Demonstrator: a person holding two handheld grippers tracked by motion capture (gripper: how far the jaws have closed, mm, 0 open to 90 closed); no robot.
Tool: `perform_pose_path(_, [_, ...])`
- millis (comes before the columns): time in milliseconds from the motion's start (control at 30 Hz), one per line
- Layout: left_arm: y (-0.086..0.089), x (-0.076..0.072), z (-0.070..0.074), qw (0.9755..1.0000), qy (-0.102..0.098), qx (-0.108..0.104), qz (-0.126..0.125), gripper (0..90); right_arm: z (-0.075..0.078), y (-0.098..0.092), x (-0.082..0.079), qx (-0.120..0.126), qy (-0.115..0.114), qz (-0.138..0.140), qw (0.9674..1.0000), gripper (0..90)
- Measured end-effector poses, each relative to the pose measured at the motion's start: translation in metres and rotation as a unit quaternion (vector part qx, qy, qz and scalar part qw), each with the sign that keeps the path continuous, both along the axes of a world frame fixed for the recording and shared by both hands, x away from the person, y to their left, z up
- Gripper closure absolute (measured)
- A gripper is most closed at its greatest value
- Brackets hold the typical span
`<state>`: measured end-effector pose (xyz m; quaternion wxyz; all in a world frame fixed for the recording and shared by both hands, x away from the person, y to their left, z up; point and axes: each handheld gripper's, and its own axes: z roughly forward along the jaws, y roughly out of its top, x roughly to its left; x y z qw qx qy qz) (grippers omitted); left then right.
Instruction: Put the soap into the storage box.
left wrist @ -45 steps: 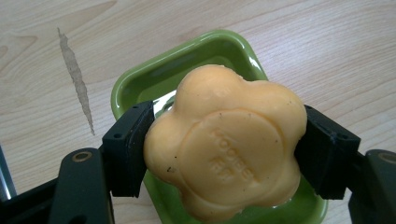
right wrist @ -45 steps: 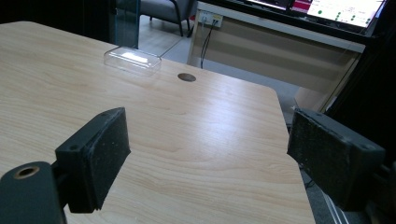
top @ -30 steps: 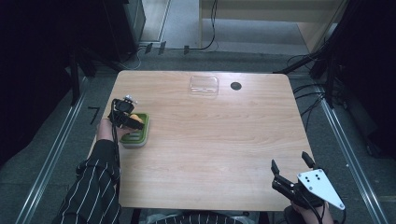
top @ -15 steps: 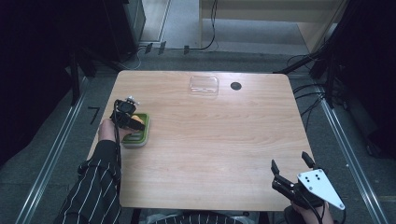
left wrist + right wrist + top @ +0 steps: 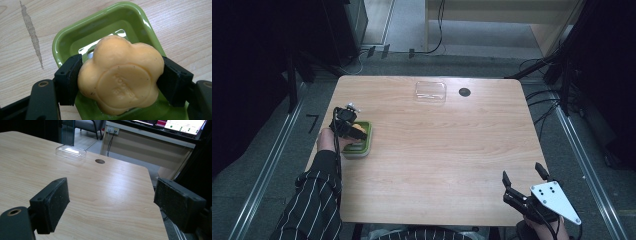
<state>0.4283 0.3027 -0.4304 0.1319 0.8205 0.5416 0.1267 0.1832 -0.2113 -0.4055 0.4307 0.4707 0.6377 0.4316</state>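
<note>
Hardly moved since a second ago: left gripper (image 5: 117, 82) clamped on orange flower-shaped soap (image 5: 121, 75) over green soap dish (image 5: 75, 37), probably not released yet; right gripper (image 5: 120, 205) wide open, idle; clear lid (image 5: 430, 91) apart, far.

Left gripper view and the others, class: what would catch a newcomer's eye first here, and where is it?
First, the orange flower-shaped soap, clamped between the jaws of the left gripper just above the green dish near the table's left edge. Next, the right gripper, its jaws wide apart over the near right corner of the wooden table. A clear plastic lid lies at the far edge.
</note>
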Motion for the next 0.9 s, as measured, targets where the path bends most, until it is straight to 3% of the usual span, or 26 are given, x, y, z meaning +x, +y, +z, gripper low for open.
perform_pose_path(900, [-0.0008, -0.0004, -0.0001, 1.0000, -0.001, 0.002, 0.003, 25.1, 0.0000, -0.0001, 0.0000, 0.000, 0.000, 0.000, 1.0000, 13.3])
